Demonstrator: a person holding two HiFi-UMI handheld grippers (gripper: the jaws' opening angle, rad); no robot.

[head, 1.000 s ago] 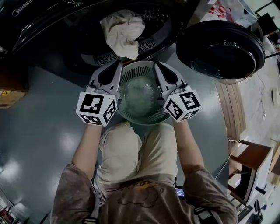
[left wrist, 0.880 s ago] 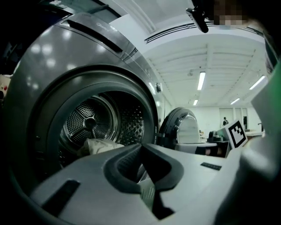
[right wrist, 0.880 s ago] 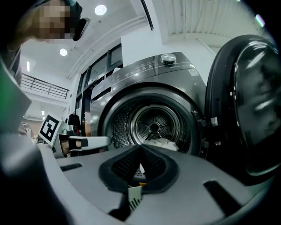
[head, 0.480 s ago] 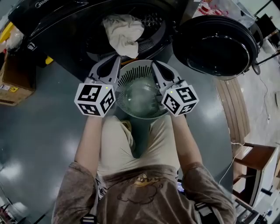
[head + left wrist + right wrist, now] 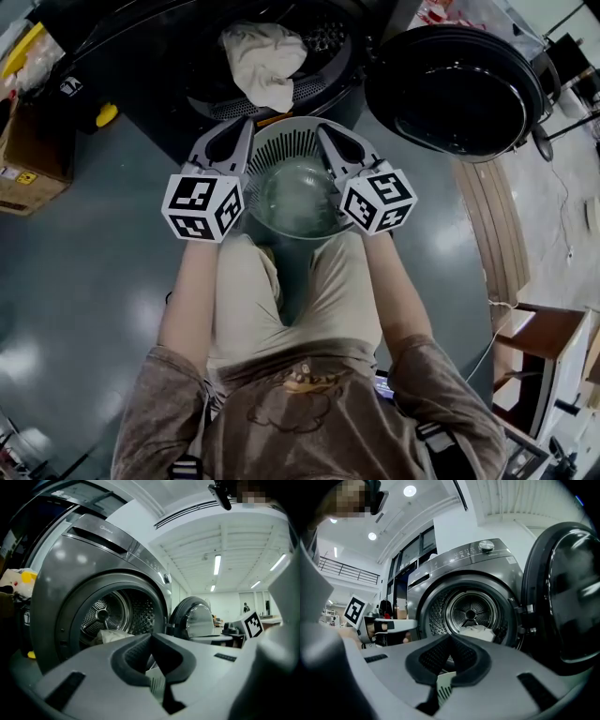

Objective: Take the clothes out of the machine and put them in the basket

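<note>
Grey floor [image 5: 84, 309] fronts the machine [image 5: 141, 66]; clothes [image 5: 262, 61] sit in its drum, the basket [image 5: 295, 192] just below, its rim pinched by left gripper [image 5: 242, 133] and right gripper [image 5: 326, 137]. With only 2 thin rim holds, the basket could slip and tip, I judge

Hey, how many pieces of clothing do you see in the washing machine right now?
1: a pale garment lying low at the front of the drum. Others may be hidden deeper inside. The basket holds none.
</note>
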